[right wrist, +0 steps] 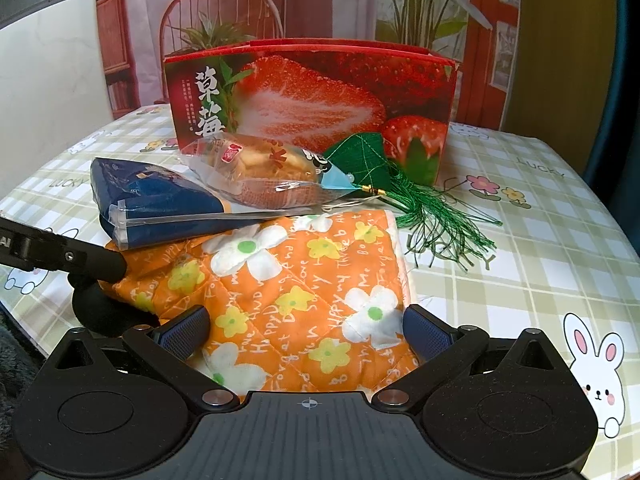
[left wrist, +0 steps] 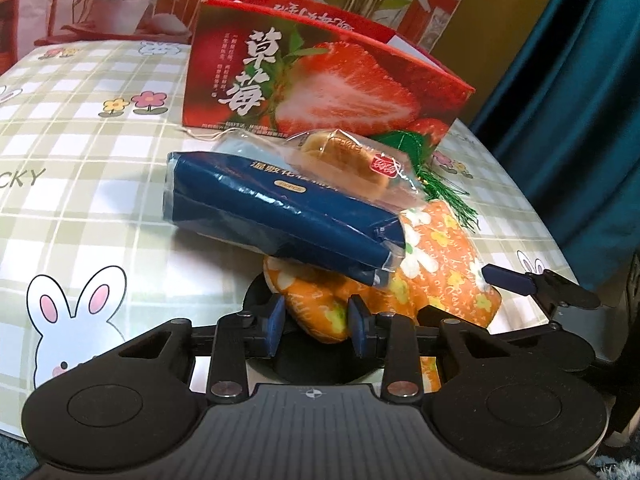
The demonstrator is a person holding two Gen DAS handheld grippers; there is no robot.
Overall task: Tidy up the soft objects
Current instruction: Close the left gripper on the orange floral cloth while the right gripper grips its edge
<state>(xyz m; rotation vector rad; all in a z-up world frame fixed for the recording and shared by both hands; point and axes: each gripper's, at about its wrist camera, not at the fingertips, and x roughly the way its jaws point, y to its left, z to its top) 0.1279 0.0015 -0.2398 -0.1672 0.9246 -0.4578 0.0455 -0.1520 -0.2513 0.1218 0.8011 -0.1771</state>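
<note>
In the left wrist view, my left gripper [left wrist: 316,326] is squeezing a corner of the orange flowered cloth [left wrist: 436,276], under the blue packet [left wrist: 280,216]. In the right wrist view, my right gripper [right wrist: 306,330] is standing wide around the cloth's near edge on the desk [right wrist: 540,272], in front of the strawberry box [right wrist: 312,108]; whether the pads are touching it, I cannot tell.

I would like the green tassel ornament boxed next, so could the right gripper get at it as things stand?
Probably not yet: the right gripper straddles the orange quilted cloth, which lies between it and the green tassel ornament beyond. Above the ornament nothing blocks access.
</note>
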